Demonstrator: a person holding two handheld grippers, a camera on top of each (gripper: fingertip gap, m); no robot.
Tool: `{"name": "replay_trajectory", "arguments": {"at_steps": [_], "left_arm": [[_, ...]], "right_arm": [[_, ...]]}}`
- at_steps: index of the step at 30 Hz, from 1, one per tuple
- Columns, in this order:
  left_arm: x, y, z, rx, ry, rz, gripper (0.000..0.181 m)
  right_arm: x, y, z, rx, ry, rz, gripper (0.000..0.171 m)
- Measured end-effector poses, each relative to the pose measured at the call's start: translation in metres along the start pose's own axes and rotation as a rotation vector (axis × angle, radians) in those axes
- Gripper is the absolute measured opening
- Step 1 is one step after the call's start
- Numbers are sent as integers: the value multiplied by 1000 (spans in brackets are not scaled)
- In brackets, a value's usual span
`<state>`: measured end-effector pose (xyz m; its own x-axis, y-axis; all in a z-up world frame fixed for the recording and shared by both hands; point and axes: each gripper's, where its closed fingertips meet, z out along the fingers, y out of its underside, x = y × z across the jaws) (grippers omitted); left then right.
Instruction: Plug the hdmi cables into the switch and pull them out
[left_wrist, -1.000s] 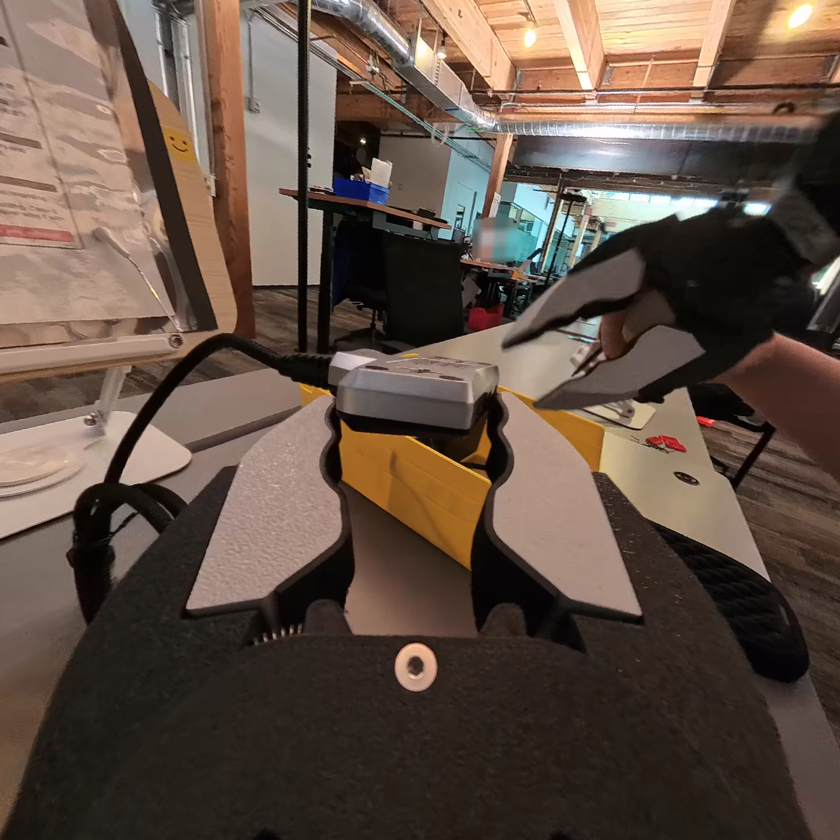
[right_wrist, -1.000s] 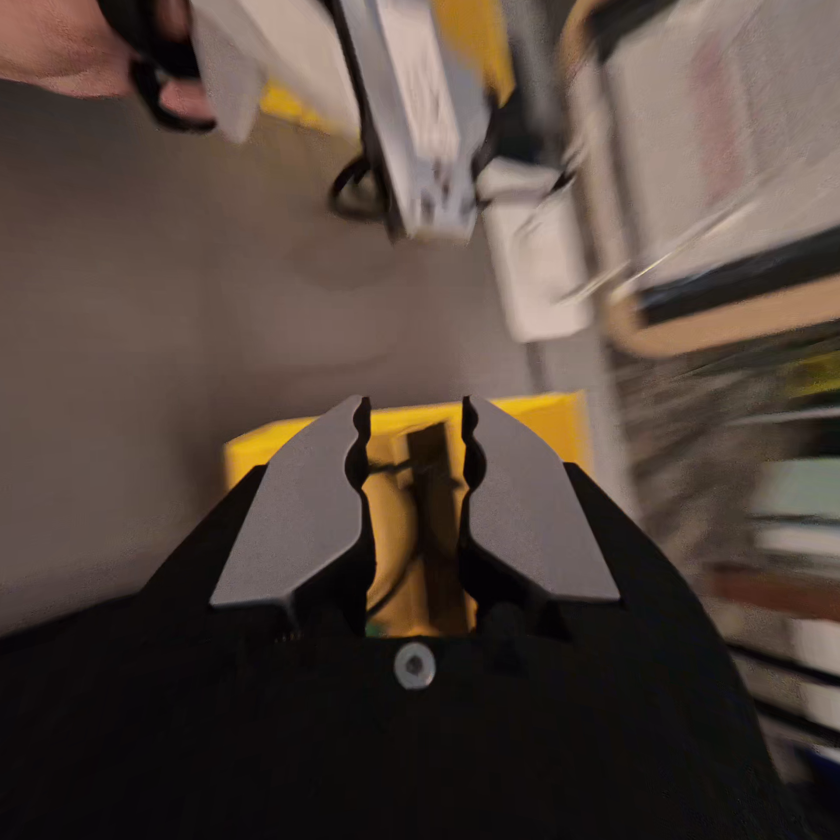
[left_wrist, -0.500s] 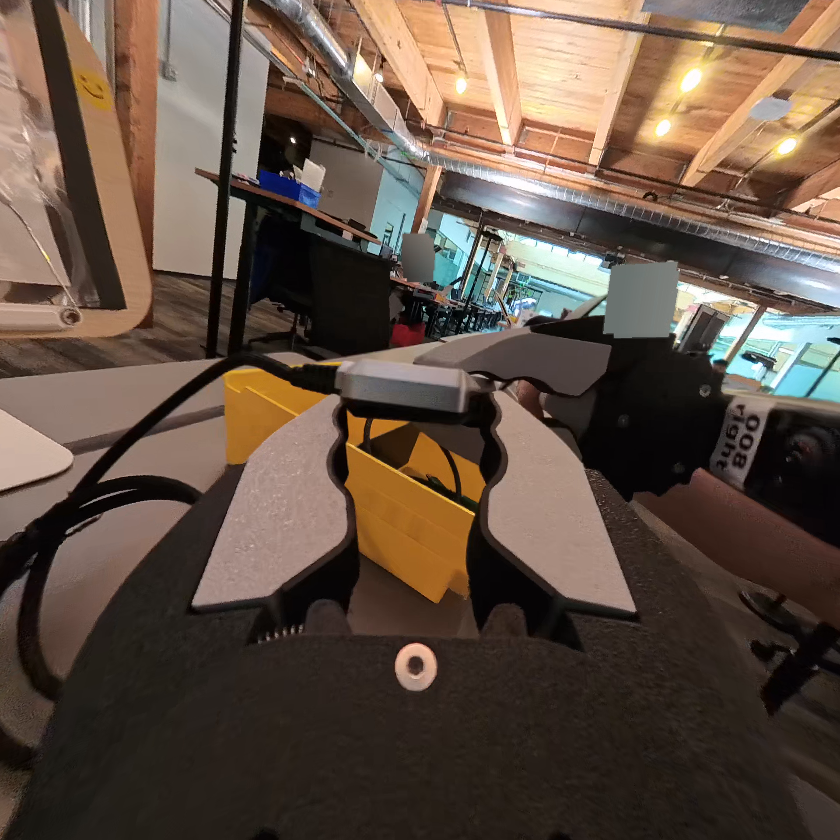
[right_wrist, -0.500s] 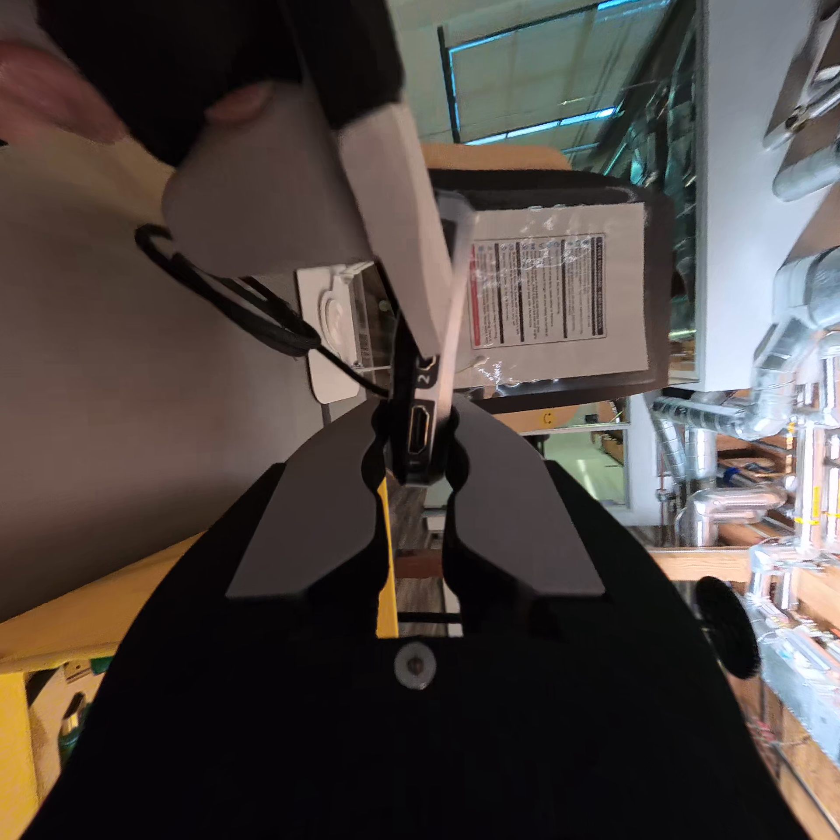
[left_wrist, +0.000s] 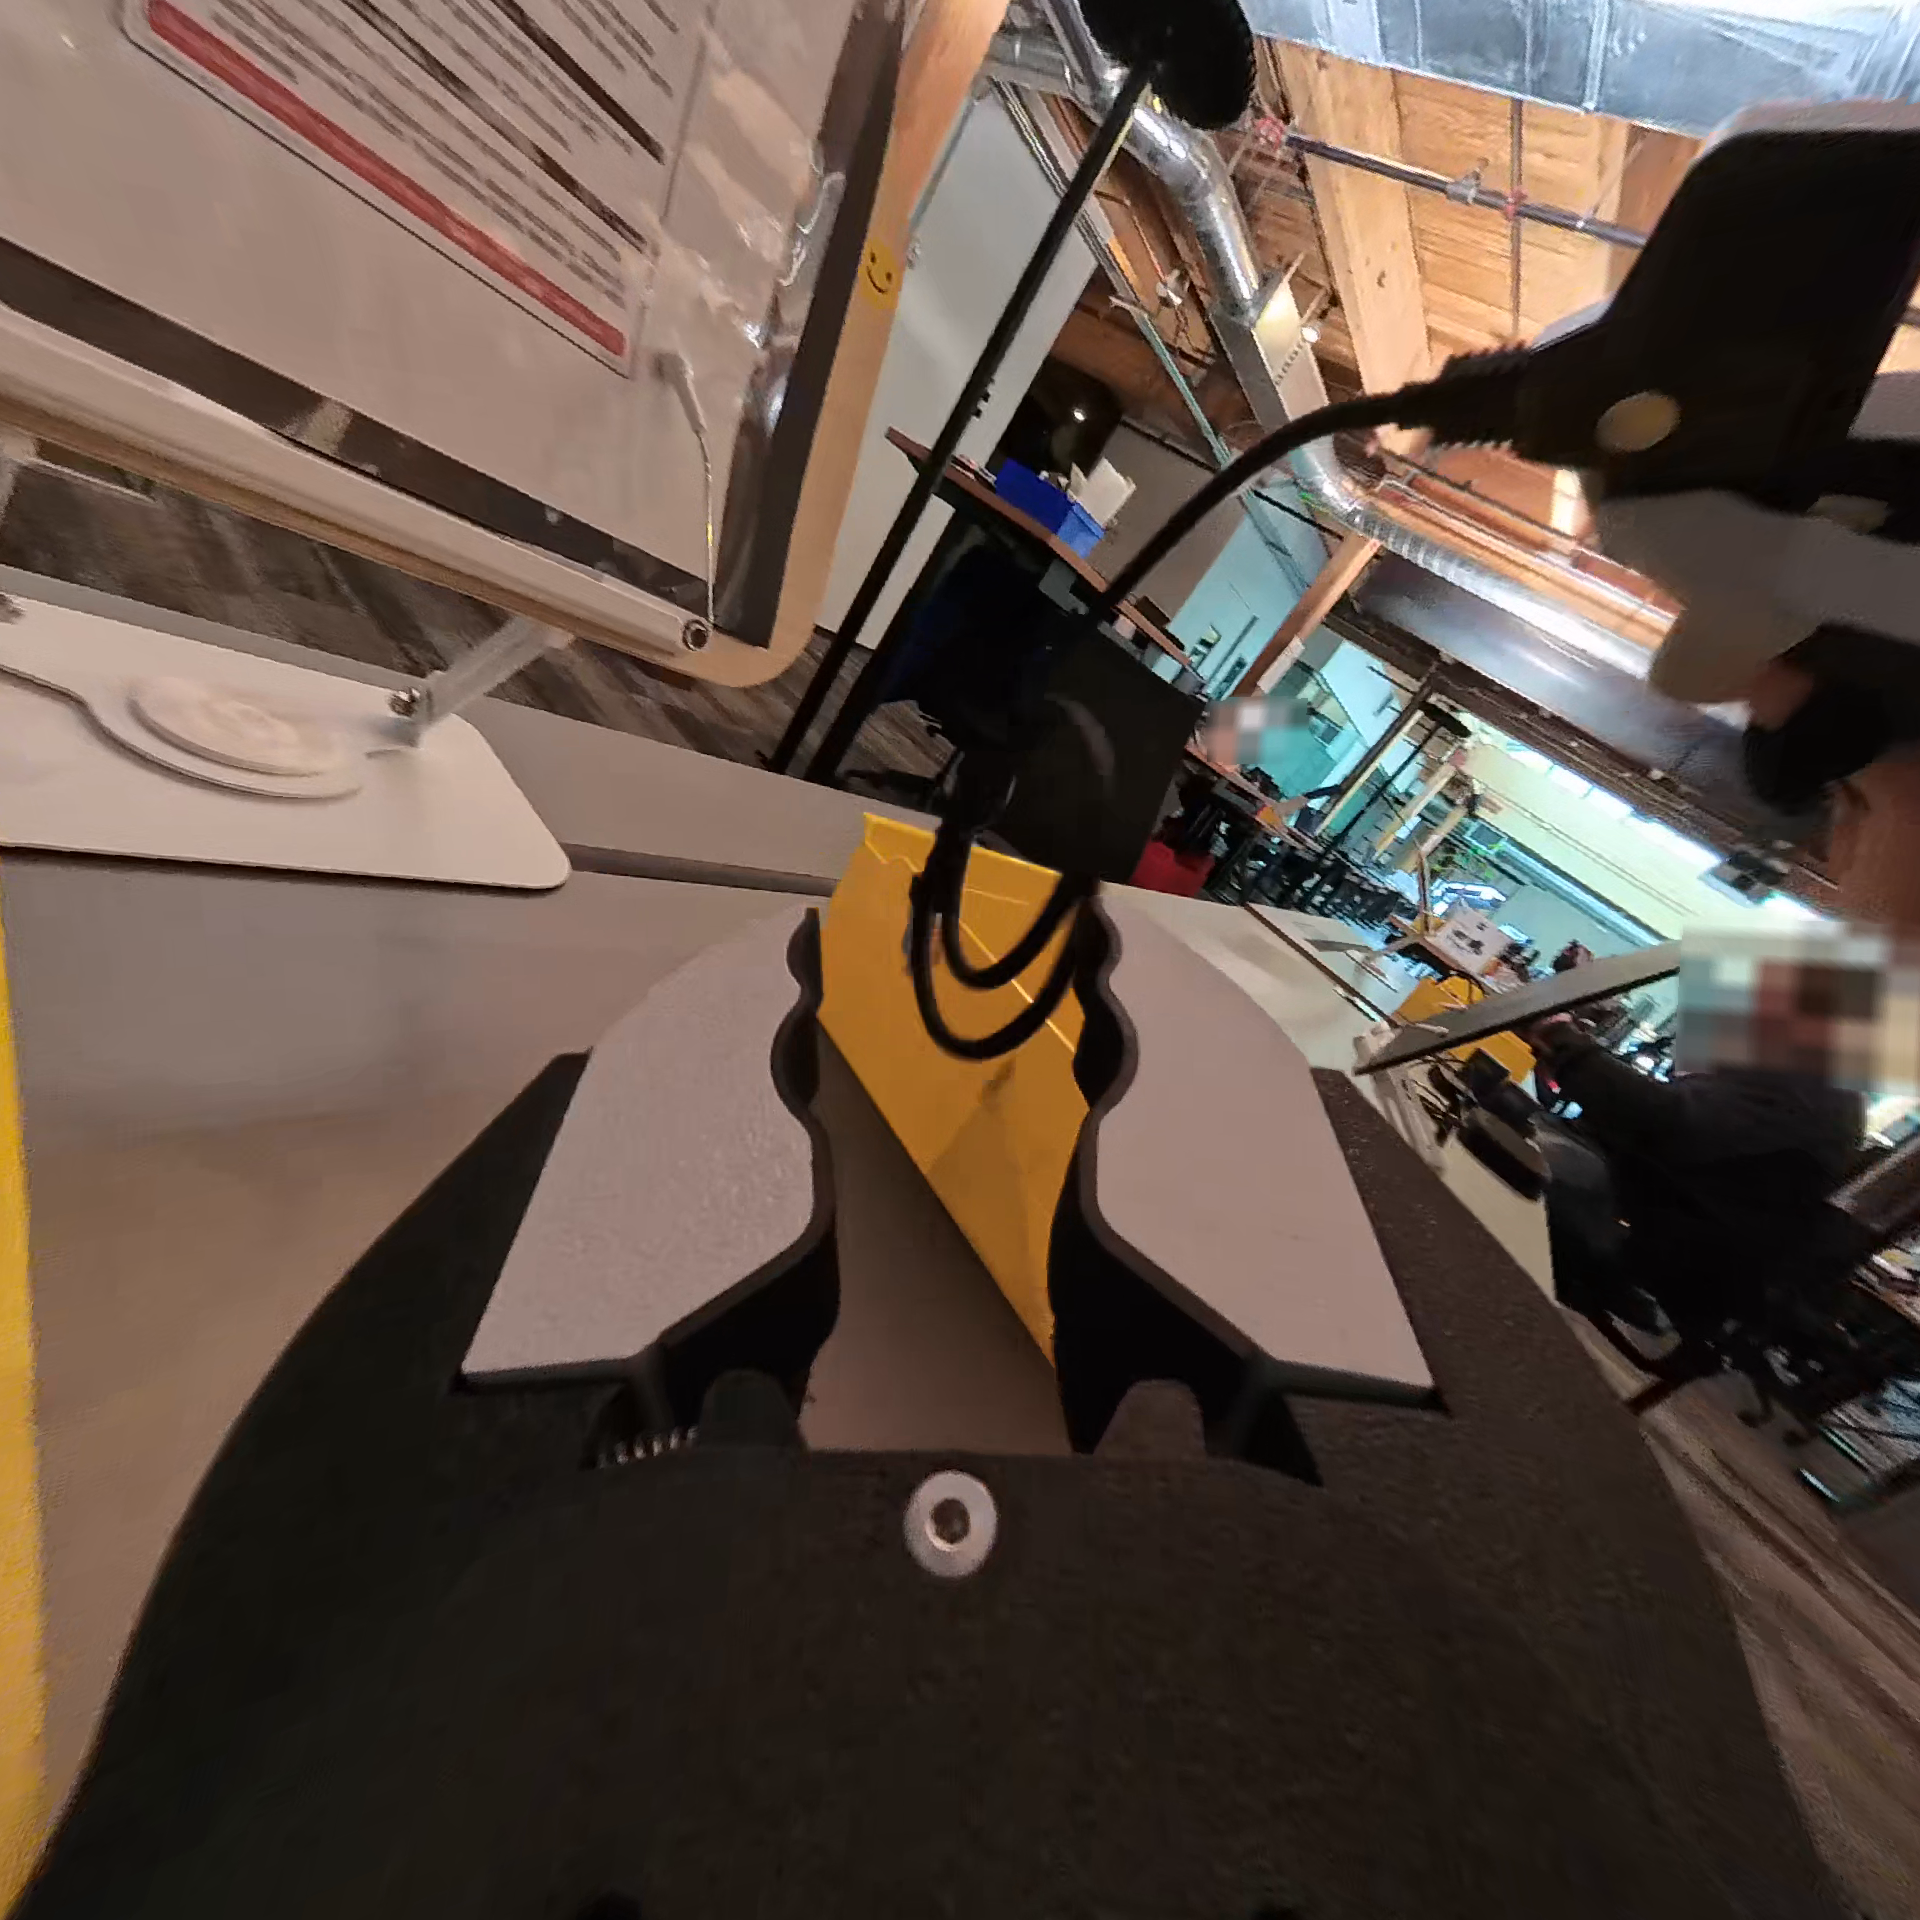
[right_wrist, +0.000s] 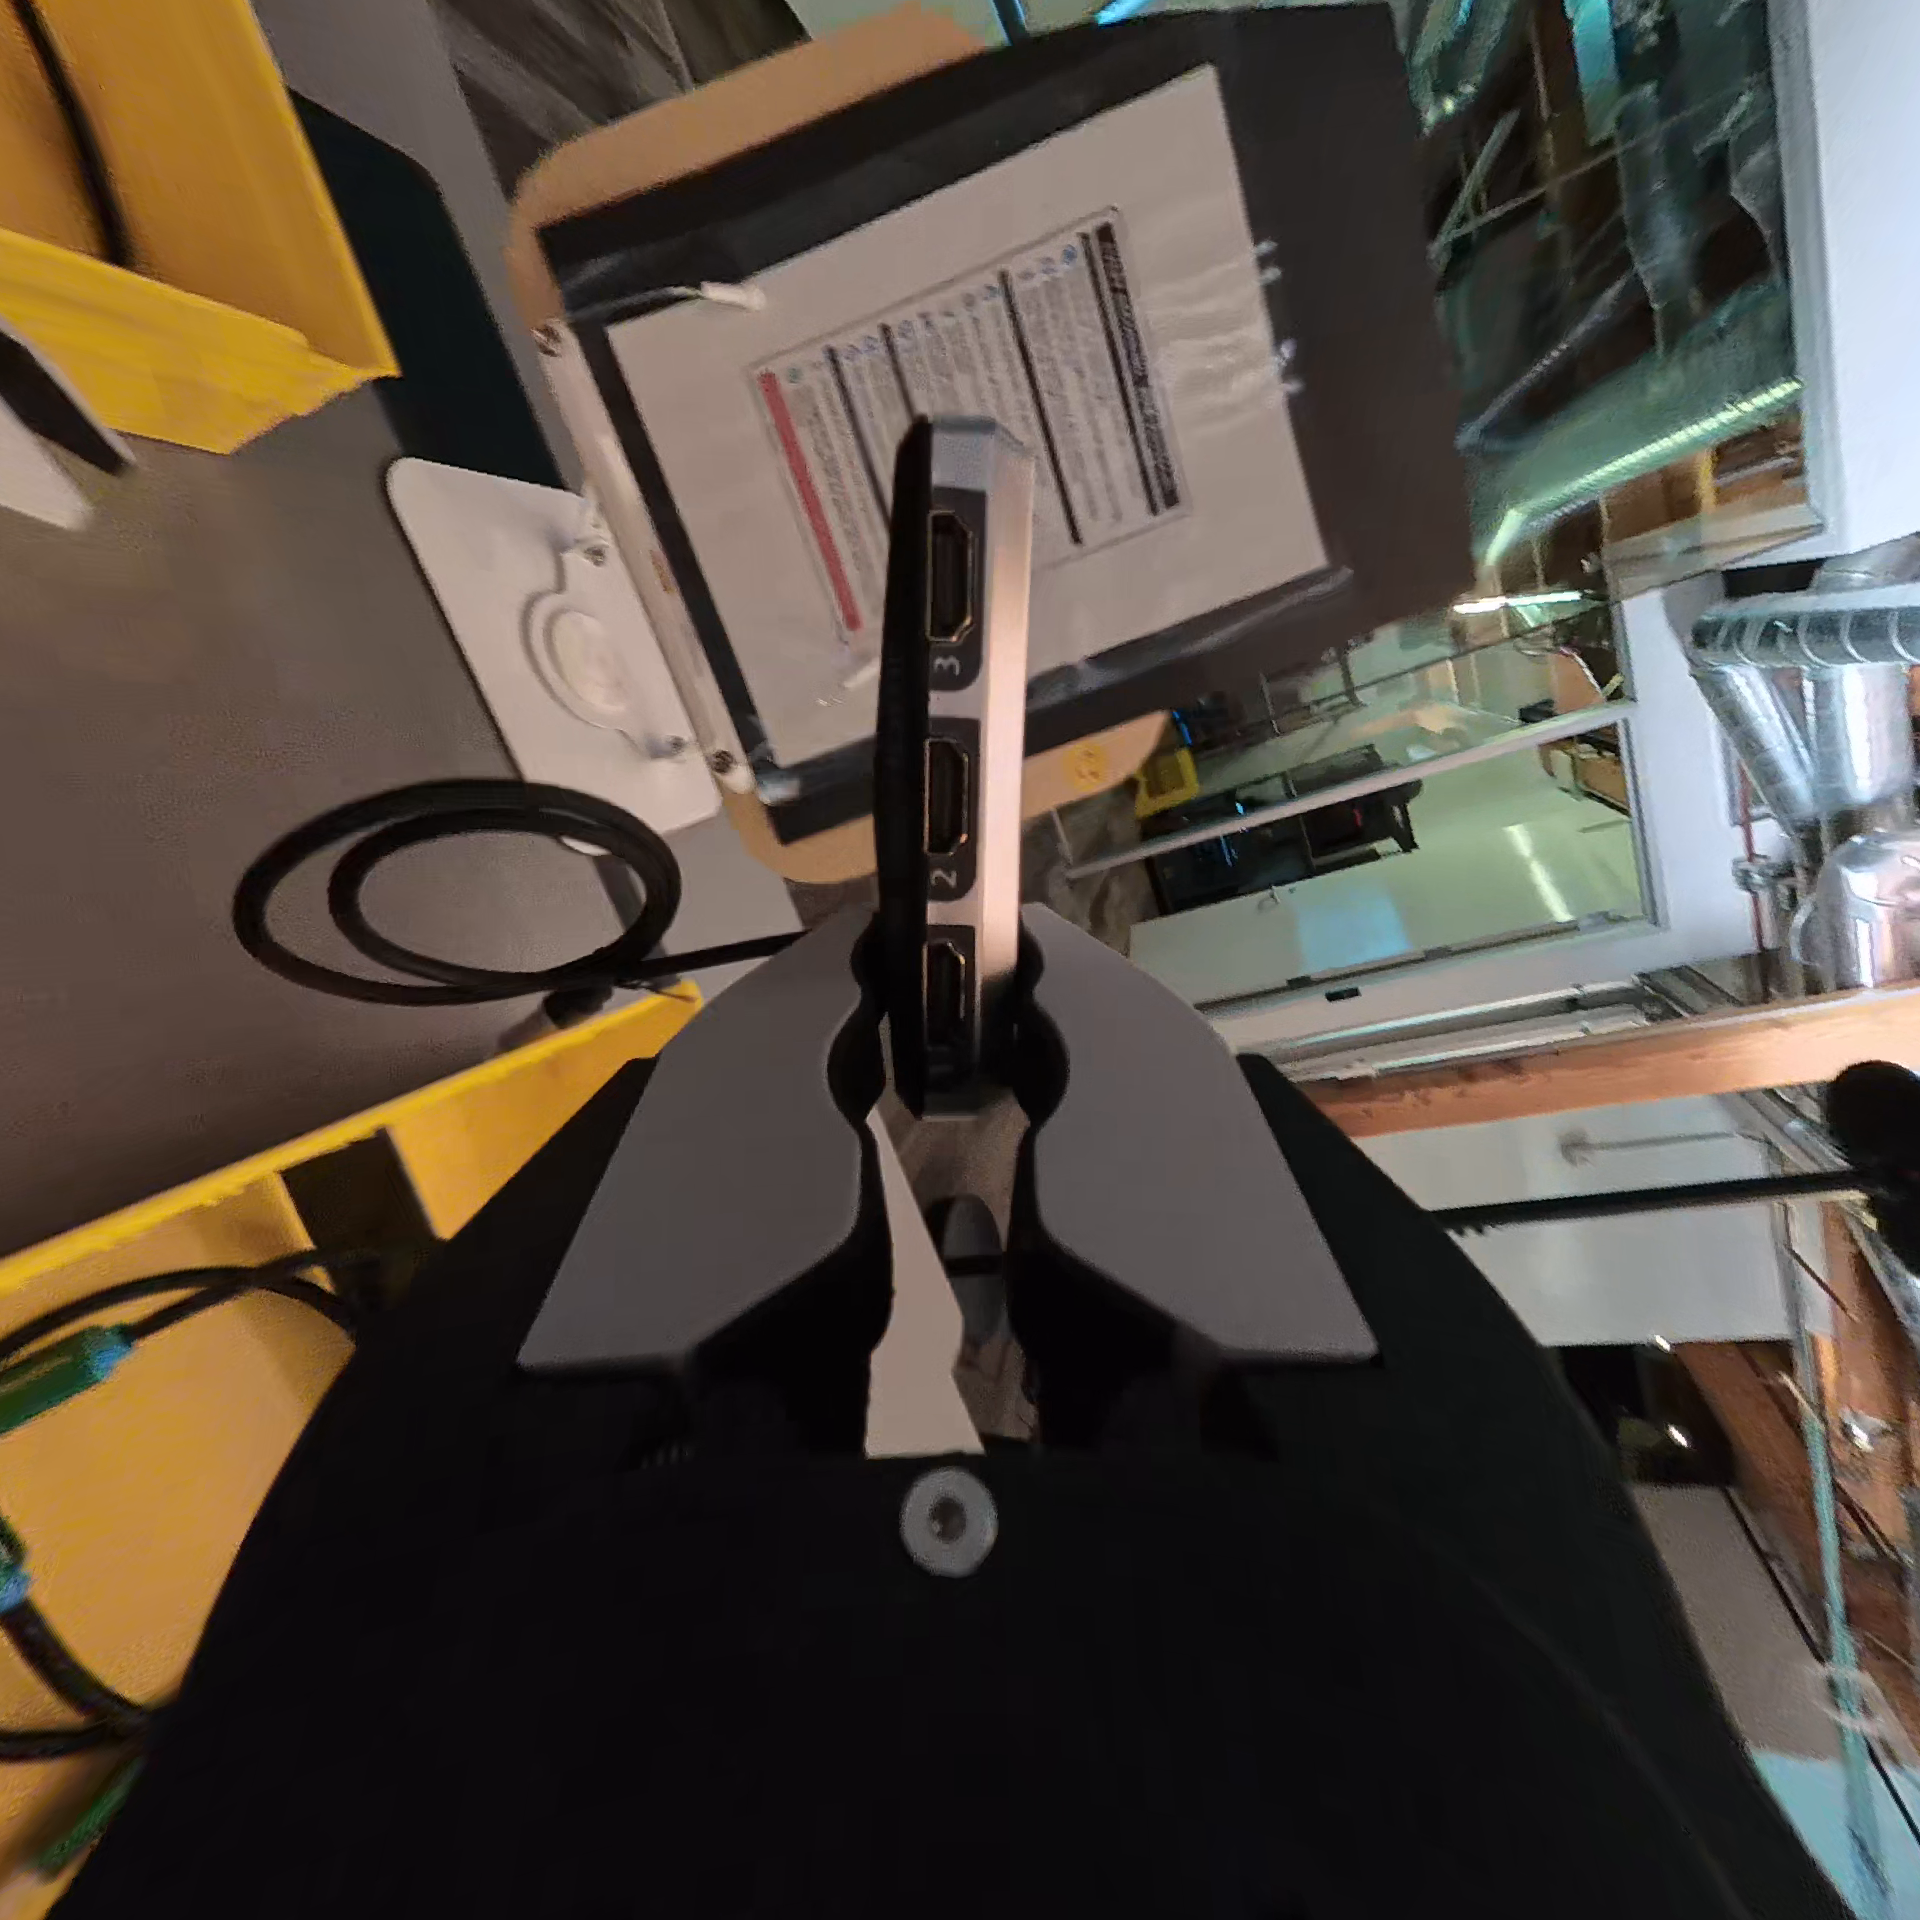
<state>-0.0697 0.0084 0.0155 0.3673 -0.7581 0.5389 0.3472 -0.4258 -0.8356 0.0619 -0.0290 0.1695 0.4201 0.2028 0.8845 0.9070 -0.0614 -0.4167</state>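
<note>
Tongs first, left wrist view: the left tongs (left_wrist: 951, 997) stand spread with nothing between their grey fingers (left_wrist: 675, 1174), hovering low over the grey worktop (left_wrist: 291, 997). Through the gap shows the corner of a yellow bin (left_wrist: 966, 1101), tilted in this view, with a loop of black cable (left_wrist: 987, 997) hanging in front of it. That cable climbs to the upper right, where the right tongs (left_wrist: 1704, 499) hold the switch aloft — only its dark underside (left_wrist: 1745, 312) and the cable's strain relief show here. At the left a white stand base (left_wrist: 312, 769) rests on the worktop, carrying a wood-edged board with a printed sheet (left_wrist: 416, 208) under clear film.

Right wrist view: the right tongs (right_wrist: 951, 1023) are pinching the HDMI switch (right_wrist: 961, 727) by its near end, one finger on each broad face, so the silver box stands edge-on and juts straight out ahead. Its three ports (right_wrist: 951, 800) face the camera in a row, all bare; the nearest sits right between the fingertips. A coil of black cable (right_wrist: 457, 894) lies on the worktop (right_wrist: 208, 727) at the left, near the white stand base (right_wrist: 561, 623) of the printed board (right_wrist: 966, 343). Yellow bins (right_wrist: 187, 1351) fill the left edge — the lower one holds a braided cable with a green plug (right_wrist: 94, 1361).
</note>
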Motion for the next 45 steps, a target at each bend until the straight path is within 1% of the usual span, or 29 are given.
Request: {"name": "replay_trajectory", "arguments": {"at_steps": [3,7,10,12,13,15,18,21,27,29,32,34,38,40,45], "left_arm": [[0,-3,-1,10,-16,41,50],[2,-2,0,3,-40,129,58],[8,-1,0,4,-34,191,64],[12,-1,0,9,-18,220,69],[15,-1,-1,11,-4,229,71],[17,-2,-2,17,11,227,71],[11,-4,-3,24,-10,207,69],[8,-4,-3,28,-18,194,68],[4,-1,-2,2,-48,217,70],[3,2,-1,-14,-57,233,73],[1,7,-1,-53,-61,258,72],[5,10,-2,-73,-35,274,70],[5,16,-2,-117,-34,300,76],[6,20,0,-135,-36,298,77],[7,26,3,-158,-23,278,77]], "right_arm": [[34,9,-11,-53,51,-3,21],[68,20,-24,-96,86,52,21],[80,31,-29,-132,95,89,21],[79,43,-27,-164,74,116,21],[75,51,-25,-191,48,136,21],[63,70,-17,-254,-8,167,22],[34,102,-1,-365,-115,232,22],[2,129,17,-439,-211,338,22],[-41,163,50,-452,-329,618,21],[-53,177,58,-470,-355,676,22],[-76,193,66,-485,-423,739,22],[-89,208,68,-531,-435,717,22],[-103,232,69,-627,-436,603,23],[-108,240,67,-679,-448,500,22],[-126,253,57,-803,-551,211,23]]}}
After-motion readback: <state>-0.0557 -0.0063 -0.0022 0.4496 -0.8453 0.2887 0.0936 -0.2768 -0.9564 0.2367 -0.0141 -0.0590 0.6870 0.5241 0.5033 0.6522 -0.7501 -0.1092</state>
